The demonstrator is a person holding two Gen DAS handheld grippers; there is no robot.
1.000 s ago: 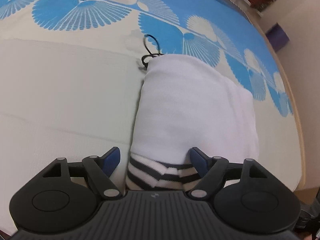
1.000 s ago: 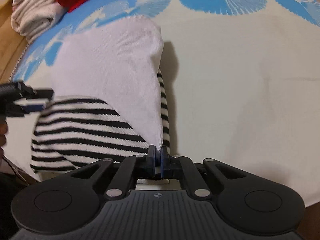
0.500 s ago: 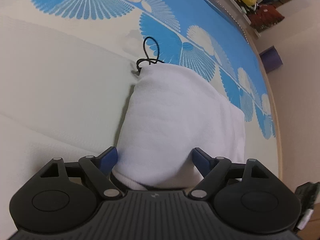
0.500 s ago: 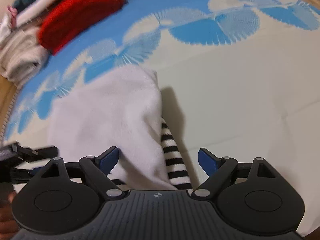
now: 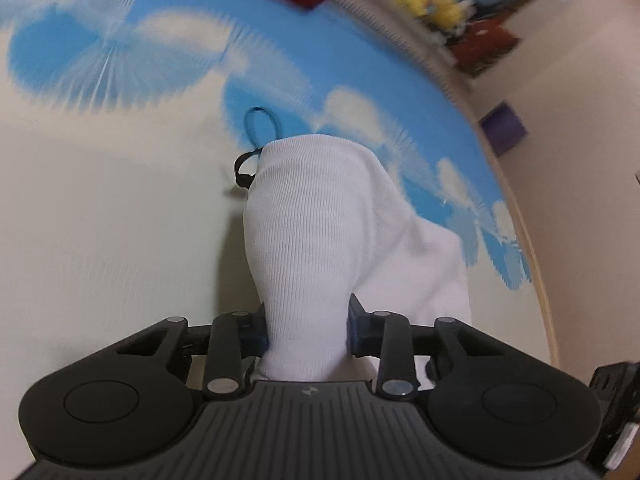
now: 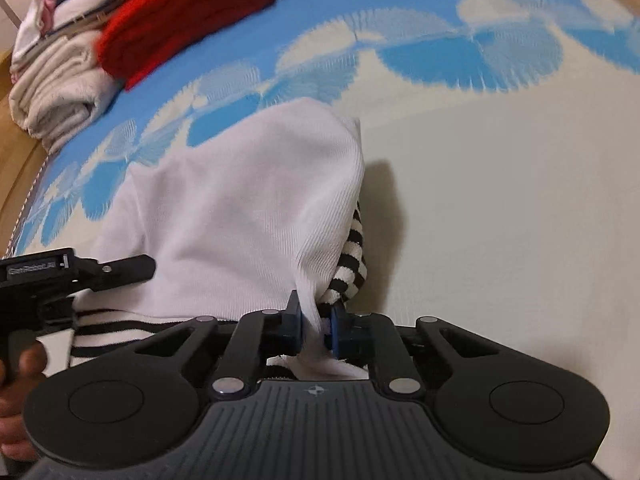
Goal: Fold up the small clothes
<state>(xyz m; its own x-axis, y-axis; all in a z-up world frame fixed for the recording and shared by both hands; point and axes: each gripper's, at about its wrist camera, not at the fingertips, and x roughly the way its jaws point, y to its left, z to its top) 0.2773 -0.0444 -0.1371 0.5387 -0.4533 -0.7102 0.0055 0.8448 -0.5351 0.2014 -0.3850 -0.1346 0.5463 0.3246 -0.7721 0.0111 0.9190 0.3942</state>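
A small white knit garment point(image 5: 332, 224) with black-and-white striped trim point(image 6: 352, 256) lies folded over on a cream and blue patterned cloth point(image 5: 100, 220). My left gripper point(image 5: 306, 326) is shut on a bunched fold of the white garment at its near edge. My right gripper point(image 6: 314, 326) is shut on the garment's near corner, where white cloth and striped trim meet. The garment also fills the middle of the right wrist view point(image 6: 240, 216). The left gripper shows at the left edge of the right wrist view point(image 6: 80, 272).
A black looped cord point(image 5: 256, 140) lies at the garment's far corner. A red knit item point(image 6: 180, 20) and folded cream towels point(image 6: 56, 100) are stacked at the far left. A wooden edge point(image 5: 536, 264) borders the cloth on the right.
Both grippers were open half a second ago and have closed on the garment's near edge. Both views tilted up and are motion blurred.
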